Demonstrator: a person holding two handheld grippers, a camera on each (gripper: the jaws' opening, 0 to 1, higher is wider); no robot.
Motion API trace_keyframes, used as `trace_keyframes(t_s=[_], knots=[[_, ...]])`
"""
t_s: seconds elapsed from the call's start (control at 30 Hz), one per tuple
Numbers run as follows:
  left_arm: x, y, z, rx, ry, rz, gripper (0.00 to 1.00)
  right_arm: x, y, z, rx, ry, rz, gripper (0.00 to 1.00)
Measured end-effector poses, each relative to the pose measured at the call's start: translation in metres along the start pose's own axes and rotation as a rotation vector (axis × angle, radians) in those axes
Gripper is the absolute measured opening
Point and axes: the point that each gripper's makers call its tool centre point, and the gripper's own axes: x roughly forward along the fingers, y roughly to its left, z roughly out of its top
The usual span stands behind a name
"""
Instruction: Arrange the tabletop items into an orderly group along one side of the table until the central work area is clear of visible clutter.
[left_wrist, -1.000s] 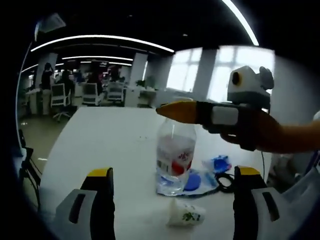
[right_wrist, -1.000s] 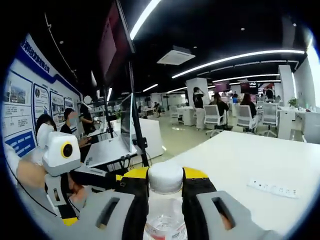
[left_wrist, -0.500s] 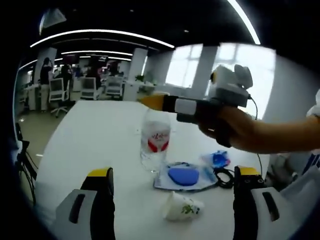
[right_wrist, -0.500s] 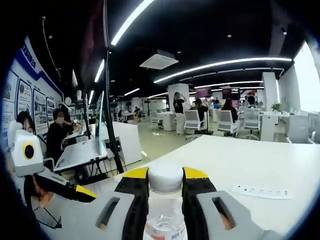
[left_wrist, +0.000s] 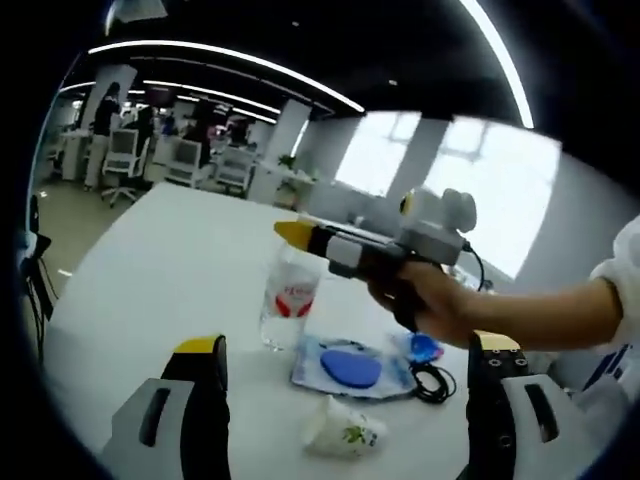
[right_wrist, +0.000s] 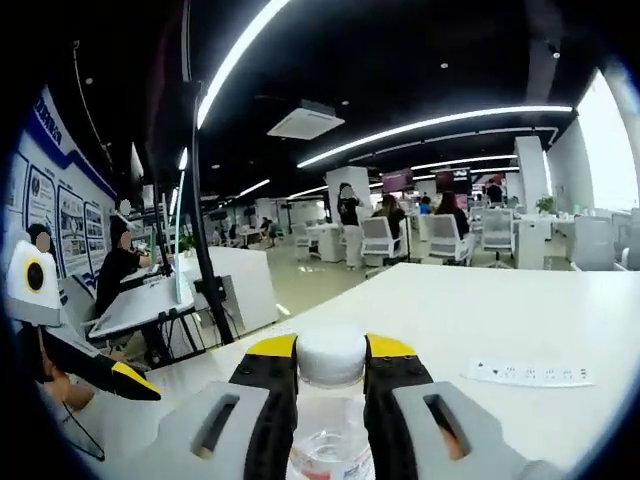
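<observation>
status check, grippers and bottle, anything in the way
Right hand-held gripper shut on water bottle at the cap, bottle upright over the table. Left hand-held gripper open, empty. Paper cup on its side, blue mask and black cable beside the bottle.

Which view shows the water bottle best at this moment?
The left gripper view: the water bottle shows whole, label included, held at its neck by the right gripper. The right gripper view gives just its white cap and neck between the fingers.
</observation>
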Motion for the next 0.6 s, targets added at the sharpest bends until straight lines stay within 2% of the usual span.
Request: trace_keyframes(t_s=[0.1, 0.33, 0.6], knots=[[0.000, 0.003, -0.003, 0.011, 0.011, 0.010, 0.97, 0.011, -0.003, -0.004, -0.002, -0.001, 0.000, 0.20], [0.004, 0.000, -0.006, 0.031, 0.028, 0.005, 0.97, 0.020, -0.007, -0.017, -0.023, 0.009, -0.010, 0.20], [0.005, 0.004, -0.006, 0.022, 0.026, 0.011, 0.97, 0.019, -0.008, -0.033, -0.032, 0.011, -0.014, 0.20]])
